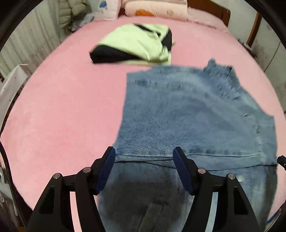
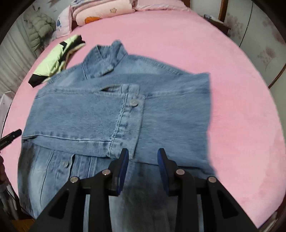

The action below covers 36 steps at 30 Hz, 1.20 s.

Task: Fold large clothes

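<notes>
A blue denim jacket (image 1: 187, 110) lies partly folded on the pink bed (image 1: 62, 107), its sleeve laid across the body and its collar (image 2: 107, 58) at the far end. My left gripper (image 1: 144, 151) hovers over the jacket's near left edge, jaws wide apart with nothing between the pads. My right gripper (image 2: 143, 152) stands over the jacket (image 2: 89, 110) near the buttoned cuff (image 2: 133, 103), jaws apart and gripping nothing. One dark tip of the left gripper (image 2: 12, 135) shows at the left edge of the right wrist view.
A folded green and black garment (image 1: 135, 44) lies beyond the jacket, towards the pillows (image 1: 155, 7). A padded coat (image 1: 71, 14) hangs at the far left. A white object (image 1: 10, 83) stands beside the bed's left edge. Bare pink sheet (image 2: 241, 107) spreads right of the jacket.
</notes>
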### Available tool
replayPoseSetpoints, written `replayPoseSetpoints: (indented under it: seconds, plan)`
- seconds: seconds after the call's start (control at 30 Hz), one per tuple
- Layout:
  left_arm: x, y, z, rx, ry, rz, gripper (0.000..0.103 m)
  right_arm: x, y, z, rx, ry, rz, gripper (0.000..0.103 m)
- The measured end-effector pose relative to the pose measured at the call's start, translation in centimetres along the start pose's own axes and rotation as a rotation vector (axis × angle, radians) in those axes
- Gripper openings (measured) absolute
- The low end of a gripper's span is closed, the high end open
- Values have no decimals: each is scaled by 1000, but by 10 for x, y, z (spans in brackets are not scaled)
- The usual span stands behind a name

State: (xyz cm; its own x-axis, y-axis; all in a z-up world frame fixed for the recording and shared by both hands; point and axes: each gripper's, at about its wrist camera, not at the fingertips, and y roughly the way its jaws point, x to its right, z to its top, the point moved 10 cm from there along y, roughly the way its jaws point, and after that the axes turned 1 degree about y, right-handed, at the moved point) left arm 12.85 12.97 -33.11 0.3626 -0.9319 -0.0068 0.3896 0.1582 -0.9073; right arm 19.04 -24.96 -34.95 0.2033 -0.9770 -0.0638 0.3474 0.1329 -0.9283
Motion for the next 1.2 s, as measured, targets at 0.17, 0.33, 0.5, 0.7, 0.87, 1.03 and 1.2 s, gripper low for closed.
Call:
replayPoseSetpoints:
  seconds: [0.17,0.33,0.5,0.7,0.87,1.03,1.2]
  plan:
    - [-10,-58,14,61,-46,-36,66,8,-58,3,35,-24,17,32]
    - [-16,-110,21,108,-73,-66,66,10,-115,5,120,17,23,32]
    - [-13,-159,22,190,-56,-101,66,8,-176,4,235,109,54,32]
    - [-4,-218,11,246,-13,-160,71,-9,-226,-12,294,85,35,35]
    - [-3,-243,-7,262,5,-162,79,-23,-249,-33,328,81,44,35]
    - [-9,-248,-34,230,-18,-163,79,-31,-255,-60,321,70,40,35]
    - [-16,-244,-63,180,-57,-156,79,-34,-250,-86,282,80,70,35]
